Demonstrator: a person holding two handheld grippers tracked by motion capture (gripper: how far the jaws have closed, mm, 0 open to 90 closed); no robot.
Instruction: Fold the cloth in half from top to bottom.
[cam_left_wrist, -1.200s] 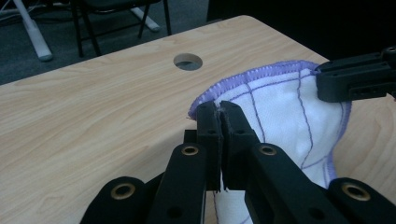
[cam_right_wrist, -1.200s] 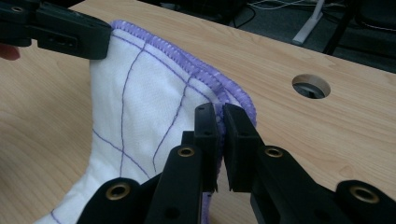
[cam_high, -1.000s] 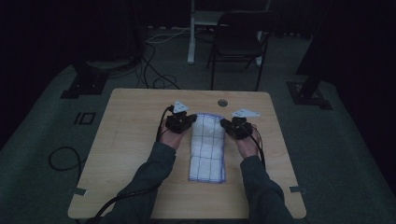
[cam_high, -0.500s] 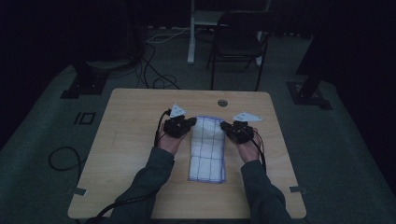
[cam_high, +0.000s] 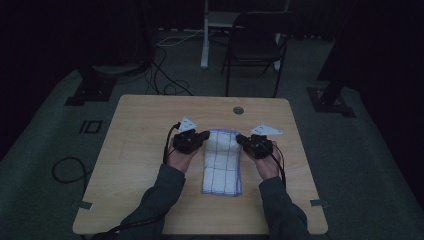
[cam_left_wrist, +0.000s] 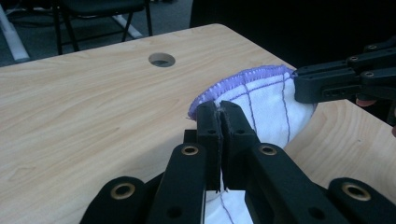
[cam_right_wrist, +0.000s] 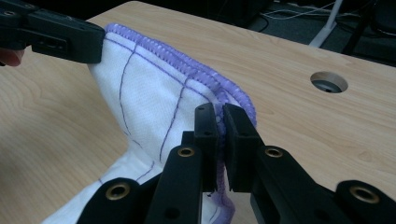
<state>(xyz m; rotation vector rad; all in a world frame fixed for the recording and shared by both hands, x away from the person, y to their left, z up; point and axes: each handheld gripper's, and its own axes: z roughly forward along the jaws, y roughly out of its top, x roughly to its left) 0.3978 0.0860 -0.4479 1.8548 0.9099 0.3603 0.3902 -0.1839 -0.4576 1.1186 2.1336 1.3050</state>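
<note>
A white cloth (cam_high: 221, 162) with purple grid lines and a purple hem lies lengthwise on the wooden table (cam_high: 145, 130). My left gripper (cam_high: 205, 135) is shut on its far left corner. In the left gripper view the jaws (cam_left_wrist: 219, 109) pinch the hem, and the cloth (cam_left_wrist: 266, 102) arches across to the other gripper (cam_left_wrist: 327, 84). My right gripper (cam_high: 240, 138) is shut on the far right corner. Its own view shows its tips (cam_right_wrist: 222, 114) clamped on the doubled hem of the cloth (cam_right_wrist: 149, 88), with the left gripper (cam_right_wrist: 60, 35) holding the opposite end. The far edge is raised off the table.
A round cable hole (cam_high: 238, 110) sits in the table beyond the cloth. A dark chair (cam_high: 255, 47) and a white post (cam_high: 205, 35) stand on the floor behind the table. Cables (cam_high: 165, 75) lie on the floor at the back left.
The left gripper has drawn slightly toward the near edge of the table with its corner of the cloth. The right gripper has hardly moved. Both stay shut.
</note>
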